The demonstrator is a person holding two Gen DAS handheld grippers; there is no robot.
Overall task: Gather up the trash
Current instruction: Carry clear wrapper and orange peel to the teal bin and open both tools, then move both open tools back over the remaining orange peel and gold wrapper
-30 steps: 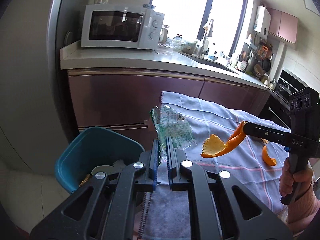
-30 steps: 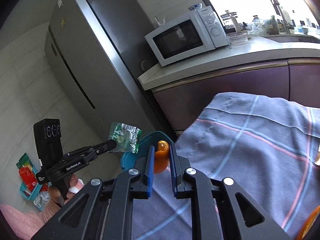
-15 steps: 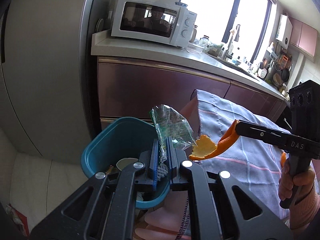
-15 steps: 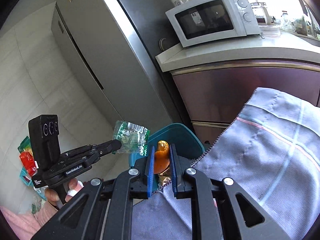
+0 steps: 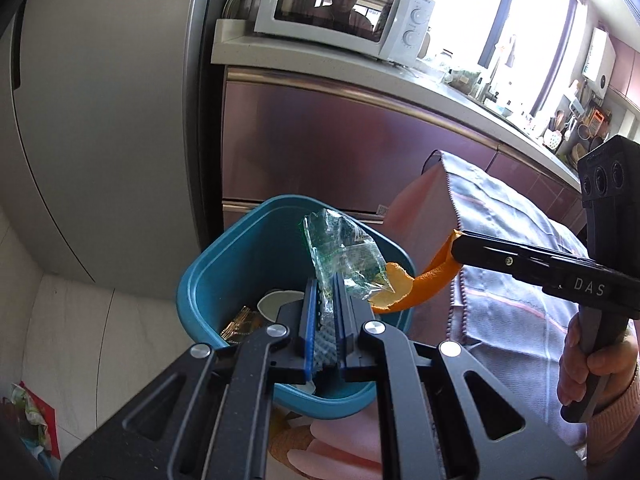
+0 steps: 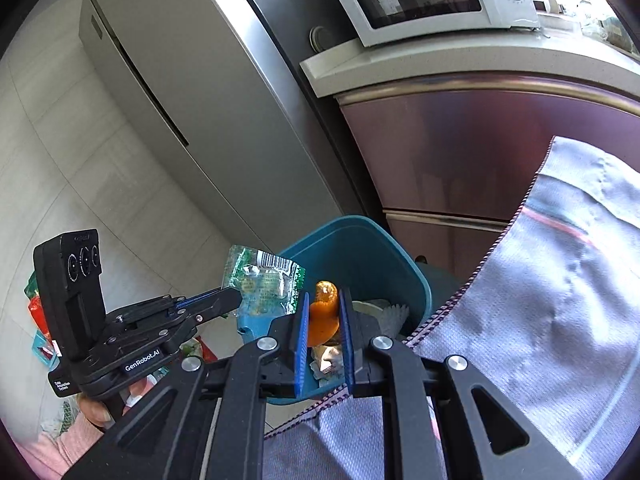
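My left gripper [image 5: 328,284] is shut on a crumpled green-and-clear plastic wrapper [image 5: 340,256] and holds it over the teal bin [image 5: 224,272]. My right gripper [image 6: 323,300] is shut on an orange peel [image 6: 323,316], above the bin's near rim [image 6: 420,284]. In the left wrist view the peel [image 5: 416,284] hangs from the right gripper [image 5: 456,244] just over the bin's right edge. In the right wrist view the wrapper [image 6: 264,284] and the left gripper [image 6: 236,296] show to the left of the bin. Scraps lie in the bin.
A table with a grey checked cloth [image 5: 520,264] stands right of the bin. A fridge [image 5: 100,100] is at the left, with purple cabinets [image 5: 340,148] and a microwave [image 5: 340,4] behind. Colourful packets lie on the floor [image 6: 40,312].
Both grippers have swung left from over the table to over the teal bin, each still holding its item. The bin now sits directly under the wrapper and the peel.
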